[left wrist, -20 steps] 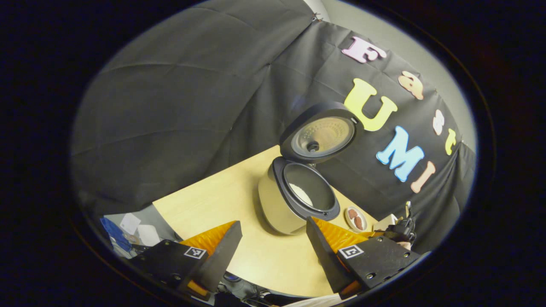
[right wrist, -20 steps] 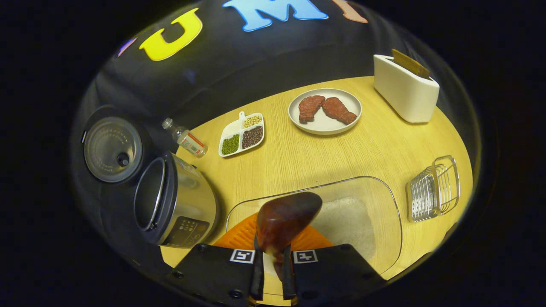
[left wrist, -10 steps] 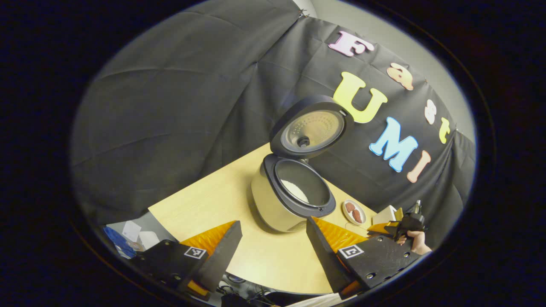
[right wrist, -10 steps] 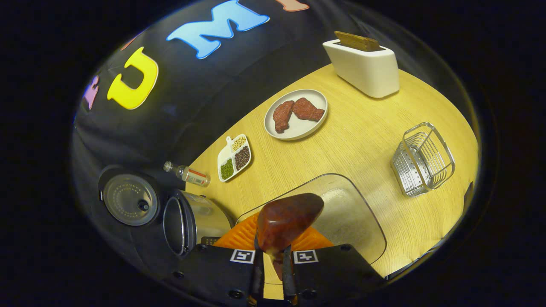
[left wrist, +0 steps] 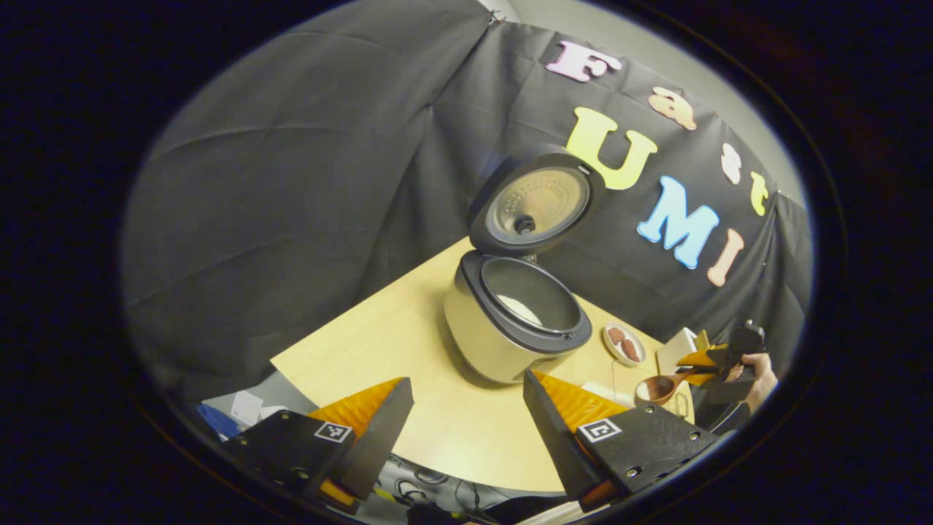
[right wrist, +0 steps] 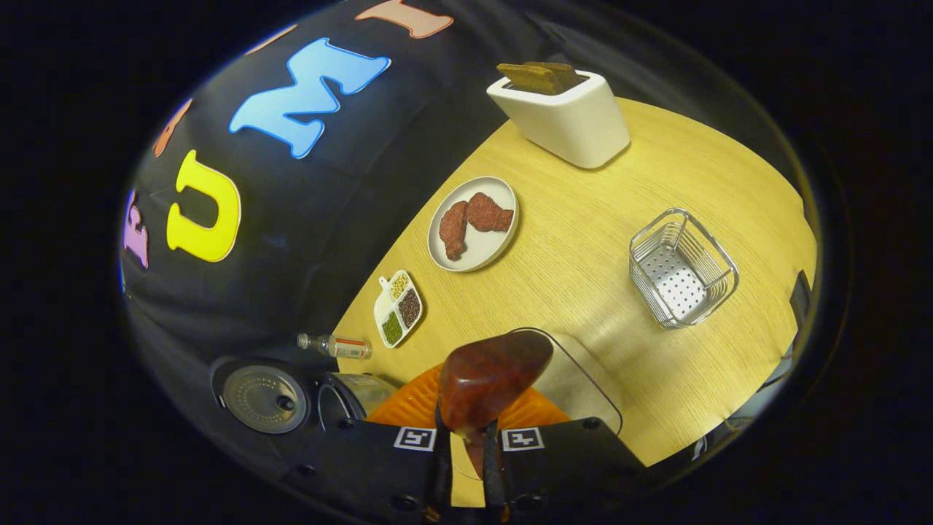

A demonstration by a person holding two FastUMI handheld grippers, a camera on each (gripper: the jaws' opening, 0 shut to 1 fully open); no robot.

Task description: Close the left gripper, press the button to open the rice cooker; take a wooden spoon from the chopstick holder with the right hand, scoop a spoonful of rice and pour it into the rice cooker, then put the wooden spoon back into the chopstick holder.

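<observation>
The wooden table point(right wrist: 583, 292) carries the rice cooker point(left wrist: 510, 328), lid raised, white rice in its pot. The left gripper point(left wrist: 466, 415) hovers near it, fingers spread and empty. The right gripper point(right wrist: 463, 467) is clamped on the wooden spoon point(right wrist: 488, 379), held above the table, with the wire chopstick holder point(right wrist: 681, 266) farther right.

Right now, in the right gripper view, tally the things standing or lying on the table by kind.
Containers: 3, a clear tub, a wire basket, a white holder
Dishes: 2, a plate, a divided dish
Bottles: 1
Rice cookers: 1
Total: 7
</observation>
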